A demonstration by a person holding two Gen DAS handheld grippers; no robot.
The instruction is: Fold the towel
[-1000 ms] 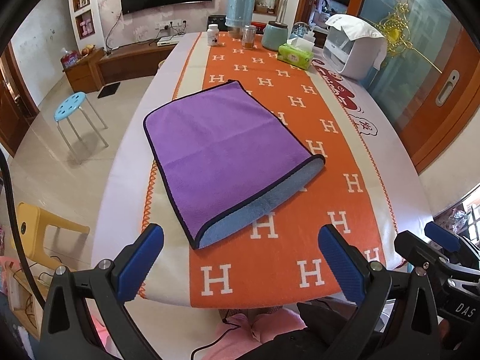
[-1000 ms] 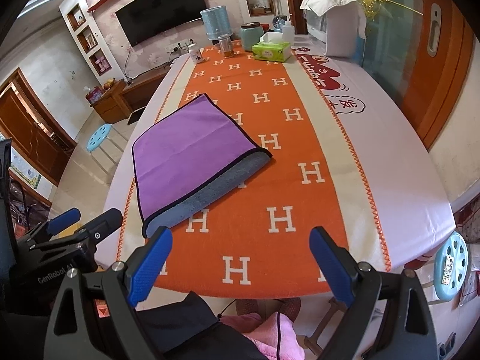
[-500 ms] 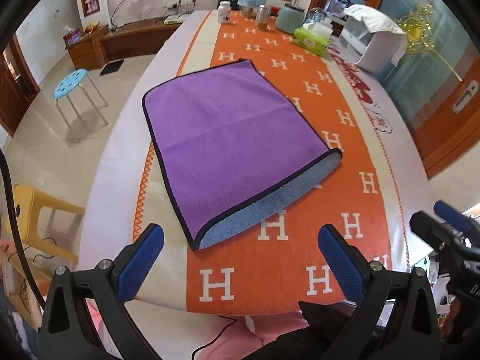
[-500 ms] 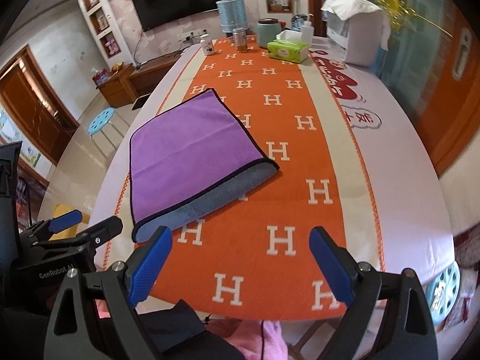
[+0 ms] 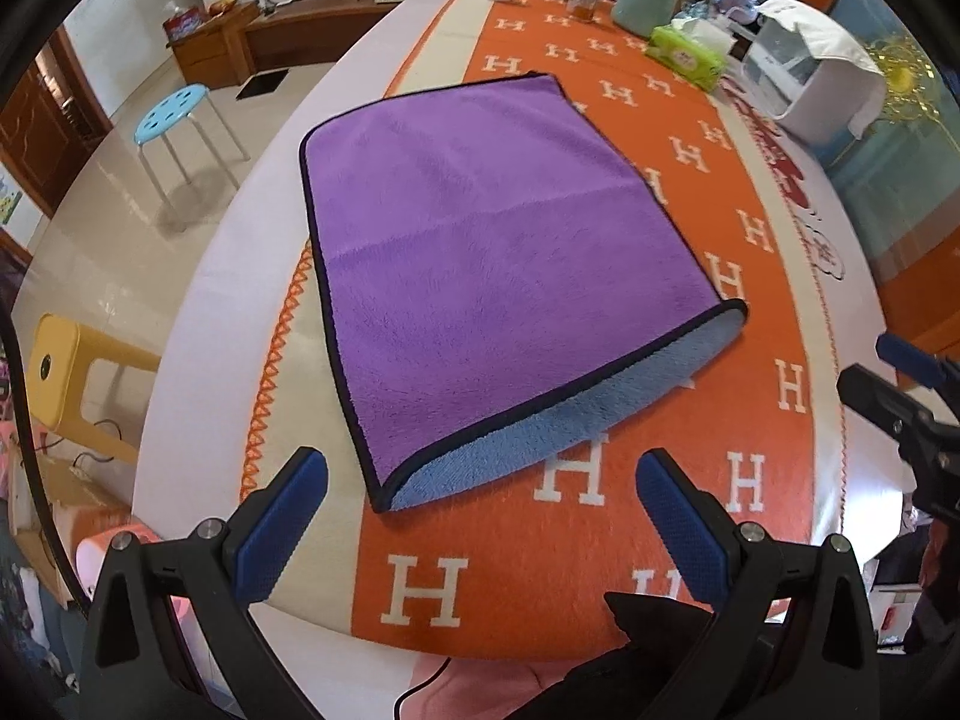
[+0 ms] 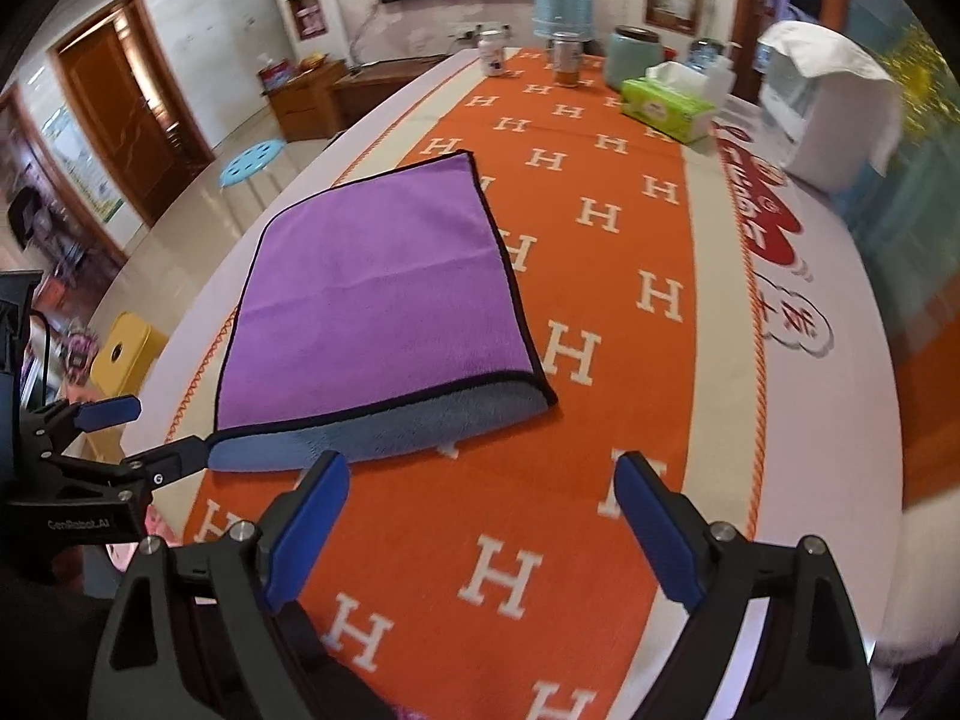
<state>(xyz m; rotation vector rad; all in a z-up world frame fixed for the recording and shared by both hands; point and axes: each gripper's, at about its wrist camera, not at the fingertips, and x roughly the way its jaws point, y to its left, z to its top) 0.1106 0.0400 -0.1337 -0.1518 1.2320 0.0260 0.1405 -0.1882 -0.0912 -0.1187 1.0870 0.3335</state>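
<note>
Looking along your left gripper (image 5: 480,510), you see its two blue fingers spread wide with nothing between them, hovering over the near edge of the table (image 5: 240,276). To the far left, off the table, a yellow stool (image 5: 72,372) and a blue stool (image 5: 174,114) stand on the floor. Ahead of your left fingers lies the towel (image 5: 492,264), folded once, purple side up, with a dark border and a strip of the blue underside showing along the near edge. It rests flat on the orange cloth (image 5: 750,420) patterned with white H letters, its left part reaching over the cream band of that cloth. In the right-hand view, one finger of your left gripper (image 6: 180,462) sits just at the towel's near left corner (image 6: 222,450); whether it touches the cloth is unclear. Your right gripper (image 6: 480,534) is also wide apart and holding nothing, poised over the orange cloth just short of the towel's (image 6: 384,300) near blue edge. Farther right and back, a green tissue pack (image 6: 666,111) sits on the table, with a white appliance (image 6: 828,114) under a white cover beside it at the right edge.
</note>
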